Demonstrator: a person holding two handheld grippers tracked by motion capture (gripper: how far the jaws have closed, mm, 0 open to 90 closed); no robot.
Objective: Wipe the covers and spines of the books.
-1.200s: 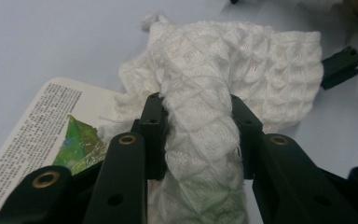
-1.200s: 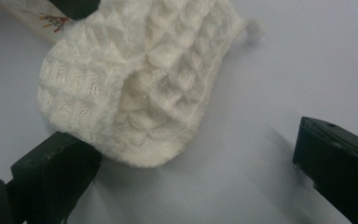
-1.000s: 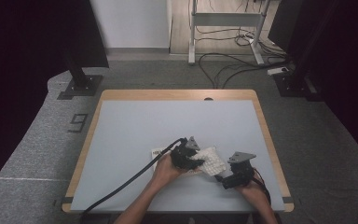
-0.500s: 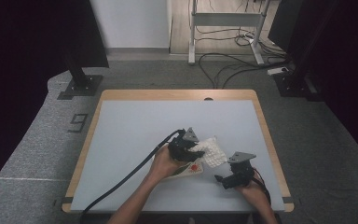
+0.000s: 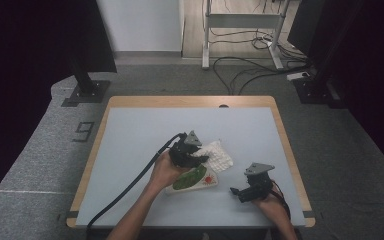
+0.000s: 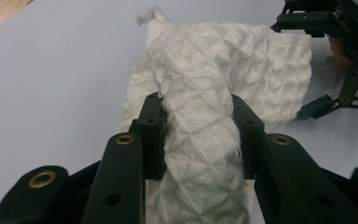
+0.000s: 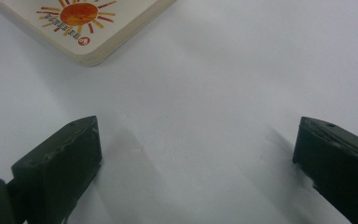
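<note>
A white waffle-knit cloth (image 5: 216,156) is bunched near the middle of the table, and my left gripper (image 5: 203,159) is shut on a fold of it. In the left gripper view the cloth (image 6: 200,116) rises between the two black jaws and drapes away from them. A thin board book (image 5: 192,181) with a green shape and an orange sun lies flat in front of the cloth; its sun corner (image 7: 81,21) appears in the right gripper view. My right gripper (image 5: 234,191) sits low to the right of the book, open, with bare table between its jaws (image 7: 196,163).
The table (image 5: 130,150) is pale blue-grey with a wooden rim. A black cable (image 5: 130,187) trails from the left gripper toward the front edge. Beyond the table are stand bases (image 5: 84,92) and floor cables (image 5: 240,62).
The left gripper has carried the cloth up and away from the front, uncovering the book beneath it. The right gripper has stayed in place near the front right.
</note>
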